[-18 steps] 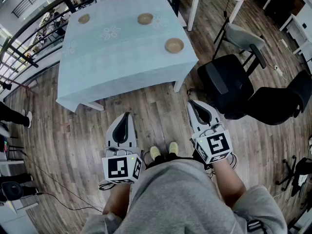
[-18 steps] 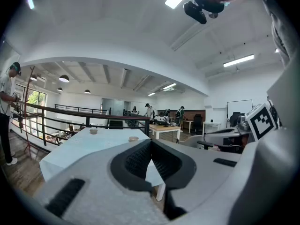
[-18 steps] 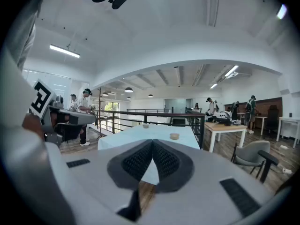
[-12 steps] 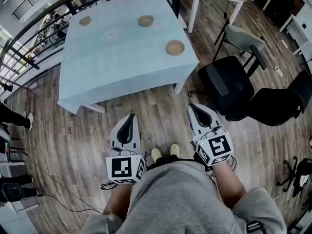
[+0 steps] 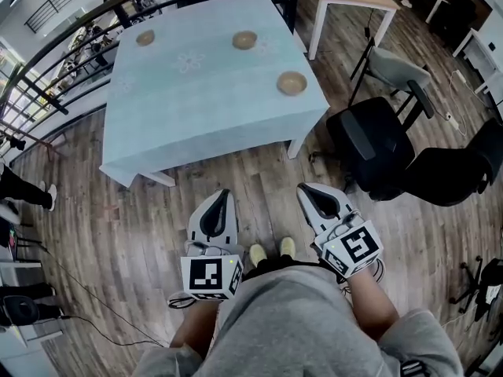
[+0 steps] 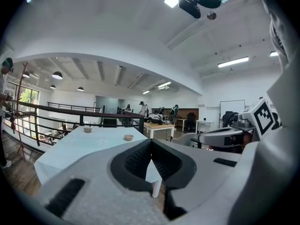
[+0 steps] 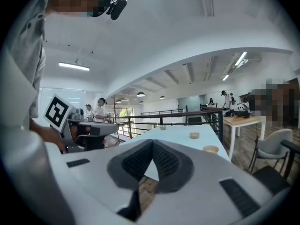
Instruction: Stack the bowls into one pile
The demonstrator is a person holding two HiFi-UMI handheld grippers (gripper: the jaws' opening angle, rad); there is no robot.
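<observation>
**Approach to the table.** Across the last moment the table (image 5: pixel 196 104) and its three bowls have slid lower in your head view. You have closed a little on them, though bare floor still lies between.

- **Bowls:** From your feet, the near bowl (image 5: pixel 291 82) sits at 1 o'clock, the middle bowl (image 5: pixel 244 40) at 12 and the far bowl (image 5: pixel 145 38) at 11. All are well apart and none is stacked.
- **Grippers:** The left gripper (image 5: pixel 223 197) and right gripper (image 5: pixel 305 190) are both clenched on nothing, tips touching, well short of the table edge.
- **Task:** Stacking has not begun. You will probably need to part a pair of jaws before the first pick.
</observation>
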